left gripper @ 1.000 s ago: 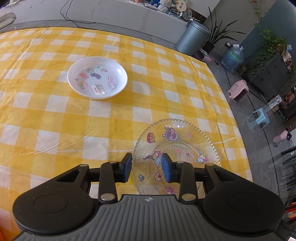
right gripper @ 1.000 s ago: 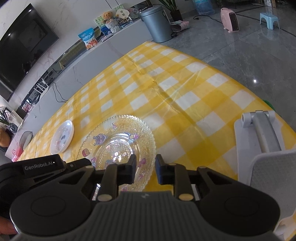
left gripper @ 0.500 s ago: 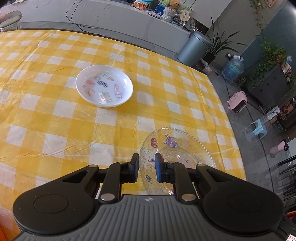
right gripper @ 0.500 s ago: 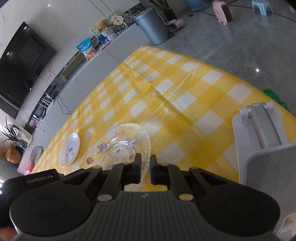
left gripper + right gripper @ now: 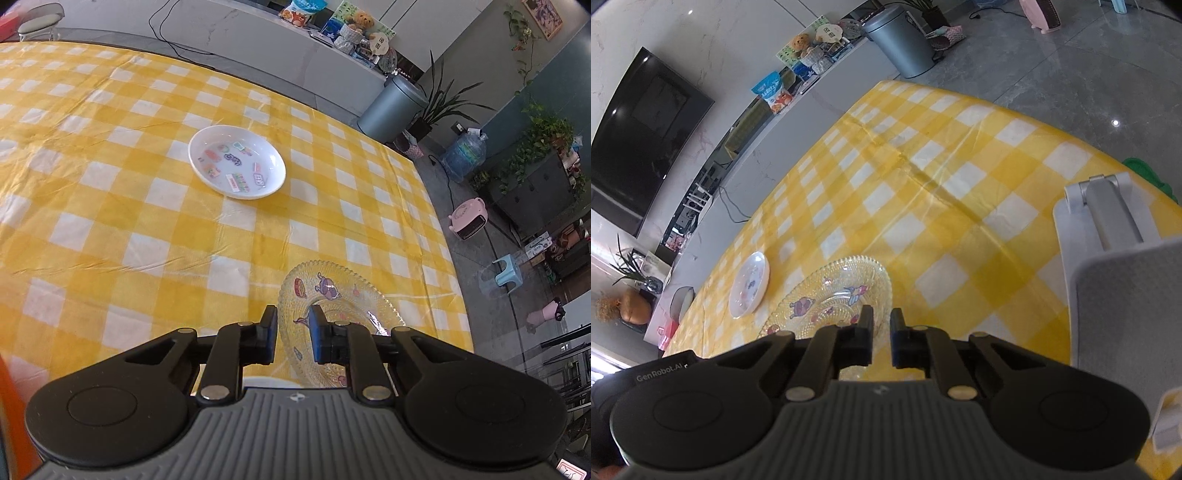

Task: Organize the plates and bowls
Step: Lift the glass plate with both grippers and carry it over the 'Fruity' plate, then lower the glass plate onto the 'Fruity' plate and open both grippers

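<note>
Two grippers closed on one glass plate (image 5: 343, 295): left gripper (image 5: 292, 338) clamped on its near rim, right gripper (image 5: 881, 338) pinching its edge. Plate near the corner of the checked tablecloth (image 5: 110, 221). White dish (image 5: 237, 161) well apart, farther along the cloth.
</note>
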{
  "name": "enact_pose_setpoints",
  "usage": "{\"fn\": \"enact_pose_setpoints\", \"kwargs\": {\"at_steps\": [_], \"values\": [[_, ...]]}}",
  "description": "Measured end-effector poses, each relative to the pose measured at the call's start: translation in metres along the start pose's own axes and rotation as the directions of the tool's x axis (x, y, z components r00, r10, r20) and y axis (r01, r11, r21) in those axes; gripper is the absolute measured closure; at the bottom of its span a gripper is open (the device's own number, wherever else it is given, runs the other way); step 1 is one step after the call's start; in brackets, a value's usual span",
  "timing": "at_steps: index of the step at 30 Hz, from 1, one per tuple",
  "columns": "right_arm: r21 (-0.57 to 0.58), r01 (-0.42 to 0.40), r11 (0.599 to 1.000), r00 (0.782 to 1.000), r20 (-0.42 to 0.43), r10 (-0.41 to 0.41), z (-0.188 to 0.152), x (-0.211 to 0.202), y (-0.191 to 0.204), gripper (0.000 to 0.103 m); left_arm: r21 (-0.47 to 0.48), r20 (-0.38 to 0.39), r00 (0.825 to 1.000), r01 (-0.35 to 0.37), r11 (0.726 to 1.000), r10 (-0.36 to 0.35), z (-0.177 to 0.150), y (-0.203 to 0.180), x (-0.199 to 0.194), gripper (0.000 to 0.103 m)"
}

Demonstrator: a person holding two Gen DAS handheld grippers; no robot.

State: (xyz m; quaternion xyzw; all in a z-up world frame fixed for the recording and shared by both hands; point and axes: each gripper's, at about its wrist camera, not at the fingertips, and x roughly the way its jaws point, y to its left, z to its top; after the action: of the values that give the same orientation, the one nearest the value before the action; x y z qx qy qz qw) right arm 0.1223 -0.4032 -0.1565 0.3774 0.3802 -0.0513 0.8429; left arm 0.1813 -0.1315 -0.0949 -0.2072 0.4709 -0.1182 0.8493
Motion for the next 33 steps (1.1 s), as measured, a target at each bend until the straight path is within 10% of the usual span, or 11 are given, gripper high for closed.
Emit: {"fn": "enact_pose_setpoints", "kwargs": {"at_steps": [13,33], "values": [[-0.018,-0.083,0.996,0.996,-0.031,0.082,-0.016,-0.044,0.004,0.096,0.009,0.016,1.0,-0.015,1.0,0.015,-0.032,0.005,-0.05,0.085],[-0.324,0.03,0.946,0.986,-0.145,-0.081,-0.051,-0.049,0.046,0.094,0.011,0.033,0.989,-0.143,0.99,0.143,-0.079,0.022,-0.08,0.085]]}}
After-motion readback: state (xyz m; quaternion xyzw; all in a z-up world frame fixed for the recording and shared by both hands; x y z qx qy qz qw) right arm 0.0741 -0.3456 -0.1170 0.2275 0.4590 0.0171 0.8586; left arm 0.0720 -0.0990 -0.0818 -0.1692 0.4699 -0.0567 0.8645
